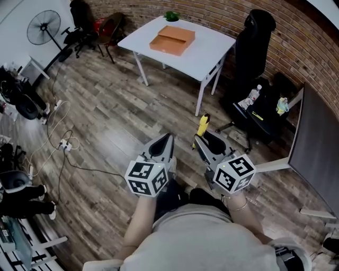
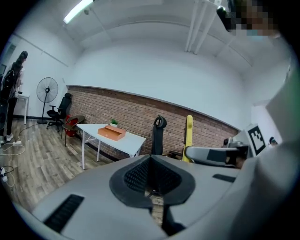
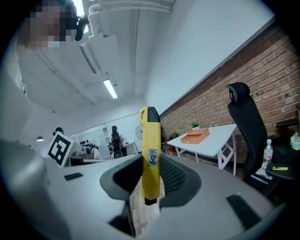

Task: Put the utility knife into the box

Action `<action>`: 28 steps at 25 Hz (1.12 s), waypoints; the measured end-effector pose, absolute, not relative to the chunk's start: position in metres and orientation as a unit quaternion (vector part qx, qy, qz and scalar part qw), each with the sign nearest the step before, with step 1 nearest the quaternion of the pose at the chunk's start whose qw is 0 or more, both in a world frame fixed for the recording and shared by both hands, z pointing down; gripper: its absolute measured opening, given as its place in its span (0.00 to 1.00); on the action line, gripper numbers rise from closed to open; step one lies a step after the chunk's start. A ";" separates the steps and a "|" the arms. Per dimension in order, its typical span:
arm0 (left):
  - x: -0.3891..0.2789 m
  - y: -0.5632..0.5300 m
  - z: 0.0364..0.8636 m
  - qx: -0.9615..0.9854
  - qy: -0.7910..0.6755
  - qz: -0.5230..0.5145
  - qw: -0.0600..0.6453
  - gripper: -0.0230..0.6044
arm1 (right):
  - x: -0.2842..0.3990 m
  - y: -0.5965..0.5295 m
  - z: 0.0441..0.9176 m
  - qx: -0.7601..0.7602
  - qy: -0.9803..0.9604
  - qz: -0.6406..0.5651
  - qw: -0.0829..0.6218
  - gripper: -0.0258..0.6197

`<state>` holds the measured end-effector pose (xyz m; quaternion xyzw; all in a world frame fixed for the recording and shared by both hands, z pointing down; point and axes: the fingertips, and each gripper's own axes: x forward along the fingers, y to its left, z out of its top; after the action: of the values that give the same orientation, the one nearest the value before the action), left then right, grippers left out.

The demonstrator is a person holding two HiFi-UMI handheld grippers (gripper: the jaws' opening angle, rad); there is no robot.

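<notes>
Brick wall, wood floor, white table

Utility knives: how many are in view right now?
1. The yellow utility knife stands upright, clamped in the right gripper; none shows on the white table, though the orange box could hide one.

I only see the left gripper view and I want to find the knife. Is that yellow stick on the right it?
Observer: Yes. The utility knife stands upright, with the right gripper jaws shut on it.
Operator: Anything on it?
Observer: A small printed label on its side.
Operator: What's by the table?
Observer: In the head view, right of the table, a bottle sits on a low black seat.
</notes>
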<state>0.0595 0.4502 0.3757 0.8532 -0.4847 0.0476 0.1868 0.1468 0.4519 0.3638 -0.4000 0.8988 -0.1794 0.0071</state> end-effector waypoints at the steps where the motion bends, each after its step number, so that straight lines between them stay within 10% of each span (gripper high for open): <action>1: 0.056 0.441 0.377 0.854 -0.483 0.048 0.186 0.05 | 0.146 0.442 0.364 -0.405 0.896 -0.180 0.012 0.21; 28: -0.055 0.126 0.355 0.891 -0.412 0.031 0.189 0.05 | 0.011 0.124 0.335 -0.434 0.889 -0.144 0.014 0.21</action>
<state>-0.0546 0.1258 0.3555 0.8909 -0.4118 0.0313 0.1889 0.0107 0.1243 0.3352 -0.4340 0.8892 -0.1440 0.0139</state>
